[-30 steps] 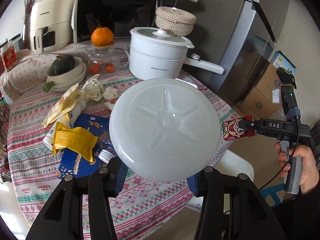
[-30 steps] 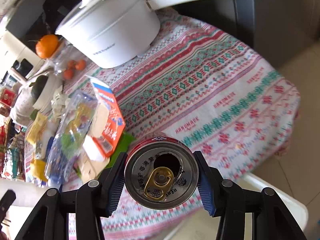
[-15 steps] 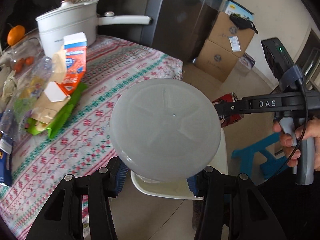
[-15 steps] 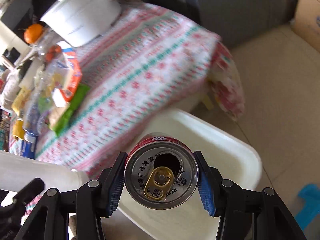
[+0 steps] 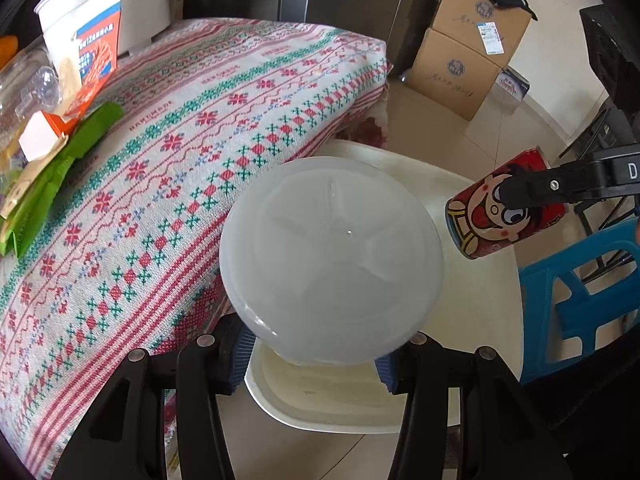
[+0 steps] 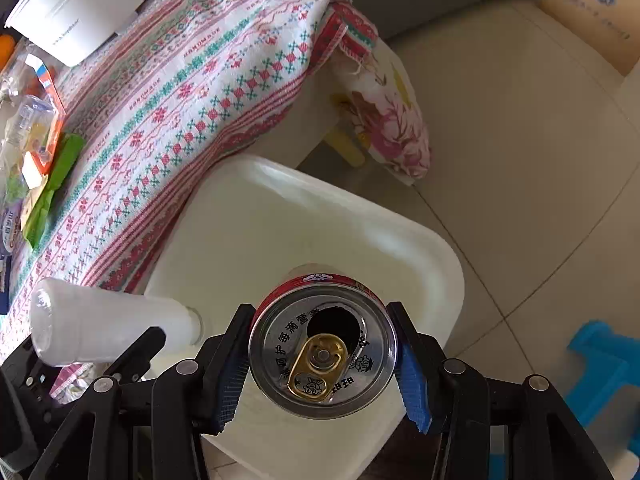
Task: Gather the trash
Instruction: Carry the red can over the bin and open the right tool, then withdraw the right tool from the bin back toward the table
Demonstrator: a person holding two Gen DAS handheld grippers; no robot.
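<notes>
Both my grippers have swung off the table [image 5: 208,128] since a second ago and now hang over the white bin [image 6: 320,216] on the floor beside it. My left gripper [image 5: 312,356] is about half open, its blue pads clamped on the frosted white bottle [image 5: 332,256], whose base fills that camera's view above the bin's near rim. My right gripper [image 6: 322,356] is likewise half open, gripping the red can [image 6: 322,344], opened top towards the camera, right above the bin's inside. More trash [image 5: 44,148], a green wrapper and an orange carton, lies on the tablecloth near the white pot [image 6: 80,4].
</notes>
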